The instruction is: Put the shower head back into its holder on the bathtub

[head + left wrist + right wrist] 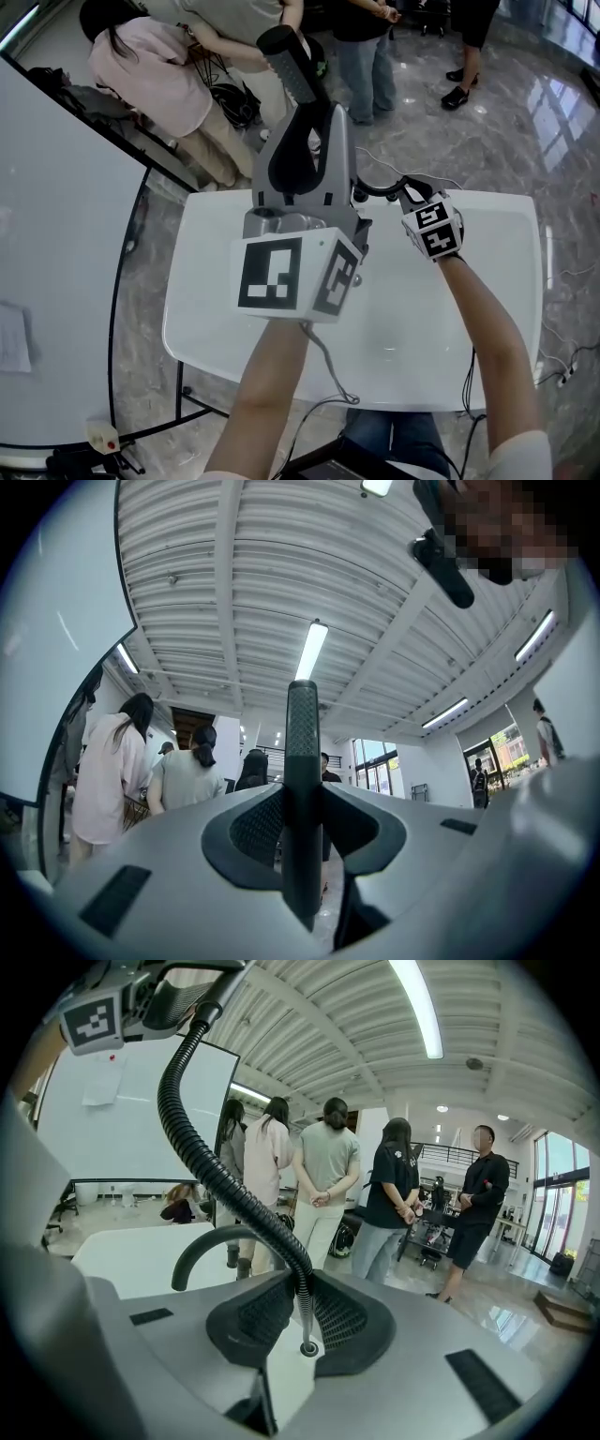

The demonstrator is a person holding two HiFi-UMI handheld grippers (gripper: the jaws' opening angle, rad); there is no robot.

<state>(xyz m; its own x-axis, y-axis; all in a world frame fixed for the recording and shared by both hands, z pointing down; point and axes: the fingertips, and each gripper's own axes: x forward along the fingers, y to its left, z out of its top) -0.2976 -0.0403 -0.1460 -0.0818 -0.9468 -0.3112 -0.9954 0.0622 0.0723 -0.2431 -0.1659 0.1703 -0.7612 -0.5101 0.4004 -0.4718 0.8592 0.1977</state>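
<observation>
Left gripper [314, 117] sits at the centre of the head view, raised above the tub [216, 309] with its marker cube facing the camera. Its jaws are clamped on the shower head [289, 61], a dark textured handle that sticks up past the fingertips towards the far side of the room. In the left gripper view the handle stands upright between the two pads, pressed on both sides, with the ceiling lights behind it. A large white panel [56, 234] leans at the far left, beside the tub.

The tub is white and glossy and lies under both forearms, on a grey marble floor [525, 122]. A dark curved spout [211, 1241] rises from its far rim.

To the right, the right gripper [410, 199] is lower and smaller in the head view, near the spout. Its jaws are closed on the hose [202, 1138], a black ribbed tube pinched just above its metal end. From there the hose climbs in a curve to the upper left of the right gripper view, where it joins the shower head held by the left gripper.

Several people [323, 1176] stand beyond the tub.
</observation>
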